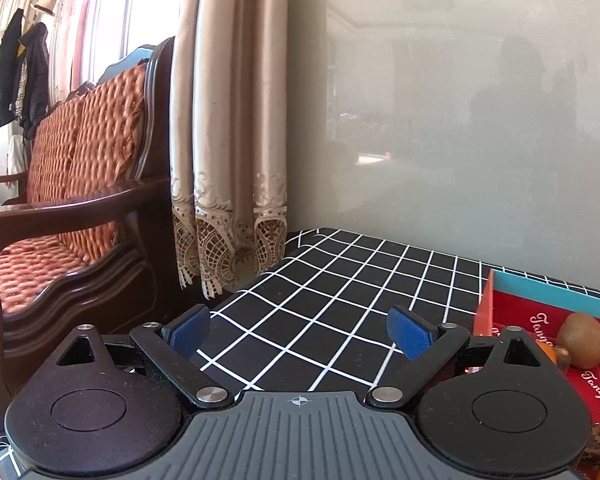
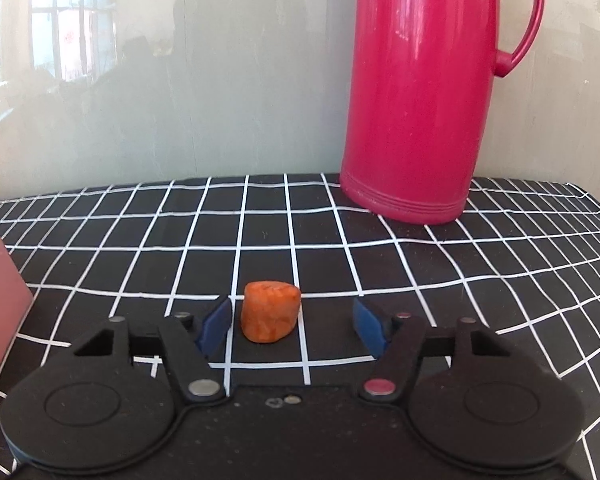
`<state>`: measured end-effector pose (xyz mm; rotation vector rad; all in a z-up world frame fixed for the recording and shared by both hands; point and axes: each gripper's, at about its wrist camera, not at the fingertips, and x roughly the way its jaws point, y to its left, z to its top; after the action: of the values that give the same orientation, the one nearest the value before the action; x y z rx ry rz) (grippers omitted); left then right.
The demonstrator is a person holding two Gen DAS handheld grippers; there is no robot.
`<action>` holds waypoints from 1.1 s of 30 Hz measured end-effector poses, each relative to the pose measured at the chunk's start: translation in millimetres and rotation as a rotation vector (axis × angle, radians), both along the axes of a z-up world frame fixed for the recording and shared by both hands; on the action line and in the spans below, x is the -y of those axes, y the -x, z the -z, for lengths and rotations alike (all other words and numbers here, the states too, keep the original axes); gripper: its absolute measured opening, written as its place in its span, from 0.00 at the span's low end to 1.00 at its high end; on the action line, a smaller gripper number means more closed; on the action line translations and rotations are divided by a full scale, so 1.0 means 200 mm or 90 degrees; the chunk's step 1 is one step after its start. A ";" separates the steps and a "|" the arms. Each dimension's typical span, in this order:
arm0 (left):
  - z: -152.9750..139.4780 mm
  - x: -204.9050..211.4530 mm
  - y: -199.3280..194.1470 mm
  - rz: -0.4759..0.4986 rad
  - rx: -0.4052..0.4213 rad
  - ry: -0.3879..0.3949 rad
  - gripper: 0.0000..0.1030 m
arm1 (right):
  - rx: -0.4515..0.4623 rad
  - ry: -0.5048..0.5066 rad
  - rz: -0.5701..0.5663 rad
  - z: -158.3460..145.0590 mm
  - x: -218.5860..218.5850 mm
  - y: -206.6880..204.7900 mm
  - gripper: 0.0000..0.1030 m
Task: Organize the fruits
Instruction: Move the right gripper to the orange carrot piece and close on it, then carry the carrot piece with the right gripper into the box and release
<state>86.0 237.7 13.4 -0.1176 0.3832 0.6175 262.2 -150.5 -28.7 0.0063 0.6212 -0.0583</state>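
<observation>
In the right wrist view an orange chunk of fruit lies on the black checked tablecloth. My right gripper is open, and the chunk sits between its blue pads, closer to the left pad. In the left wrist view my left gripper is open and empty above the tablecloth. To its right stands a red box with a blue rim, holding a brown kiwi and other orange and dark brown fruits, partly hidden by the gripper.
A tall magenta thermos jug stands at the back right against the wall. The box's pink side shows at the left edge. A wooden sofa and a curtain lie beyond the table's left edge.
</observation>
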 end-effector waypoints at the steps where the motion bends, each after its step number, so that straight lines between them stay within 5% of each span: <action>1: 0.00 -0.01 0.00 -0.004 -0.002 -0.001 0.92 | 0.002 0.000 0.001 0.00 0.00 0.00 0.62; 9: 0.03 -0.07 0.00 -0.030 -0.021 0.008 0.92 | -0.001 -0.004 -0.001 0.01 0.00 -0.06 0.53; 11: 0.05 -0.08 -0.01 -0.028 -0.030 0.012 0.92 | 0.003 -0.002 -0.008 0.00 -0.01 -0.04 0.29; 33: -0.01 0.11 0.11 0.051 -0.013 0.023 0.92 | 0.058 0.020 -0.075 -0.19 -0.09 0.36 0.29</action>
<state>63.1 215.9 15.3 -0.1303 0.4171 0.5339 189.8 -133.1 9.8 -0.0573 0.5292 0.0468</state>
